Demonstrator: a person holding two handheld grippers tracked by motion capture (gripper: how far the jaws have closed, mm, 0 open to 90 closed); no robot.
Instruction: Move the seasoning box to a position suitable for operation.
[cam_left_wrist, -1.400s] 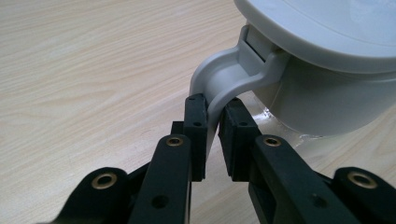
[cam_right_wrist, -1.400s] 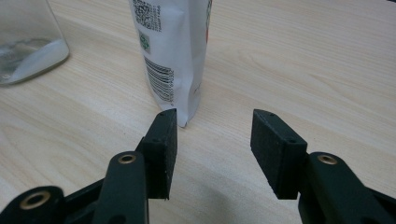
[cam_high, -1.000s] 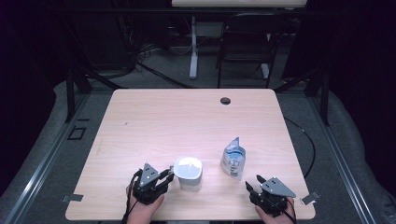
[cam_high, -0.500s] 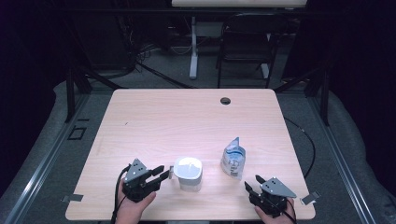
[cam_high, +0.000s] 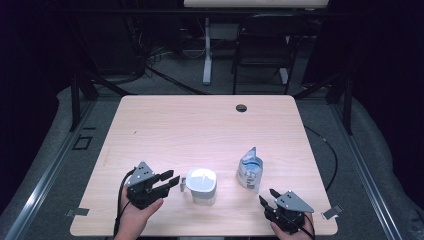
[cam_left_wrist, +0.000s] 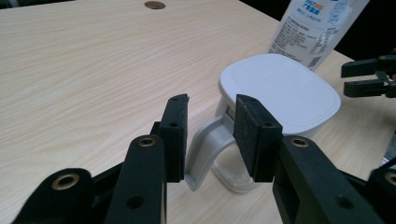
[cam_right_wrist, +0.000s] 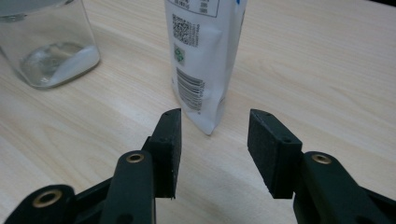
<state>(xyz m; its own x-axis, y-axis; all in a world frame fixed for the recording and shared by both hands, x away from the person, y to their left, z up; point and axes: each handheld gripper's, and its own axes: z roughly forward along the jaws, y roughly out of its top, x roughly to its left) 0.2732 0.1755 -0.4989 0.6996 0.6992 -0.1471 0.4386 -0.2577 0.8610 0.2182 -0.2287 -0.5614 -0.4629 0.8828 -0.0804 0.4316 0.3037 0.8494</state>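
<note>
A clear jar (cam_high: 201, 186) with a white lid (cam_left_wrist: 280, 88) and a side handle (cam_left_wrist: 205, 142) stands near the table's front edge. White powder lies in its bottom (cam_right_wrist: 60, 58). My left gripper (cam_high: 173, 178) sits just left of it, open. Its jaws have just been opening, and the handle shows in the gap (cam_left_wrist: 210, 126) just past the tips, untouched. A white and blue pouch (cam_high: 249, 170) stands upright to the jar's right. My right gripper (cam_high: 265, 198) is in front of the pouch (cam_right_wrist: 205, 60), open. Its jaws (cam_right_wrist: 215, 140) have just been closing a little with nothing between them.
The wooden table (cam_high: 200, 125) has a round cable hole (cam_high: 241, 107) near its far edge. Grey tape tabs mark the front corners (cam_high: 75, 212). A dark chair (cam_high: 260, 55) and a desk leg (cam_high: 206, 60) stand beyond the table.
My left gripper has drawn back to the left from the jar's handle and risen a little, with its jaws wider. The right hand has stayed in place.
</note>
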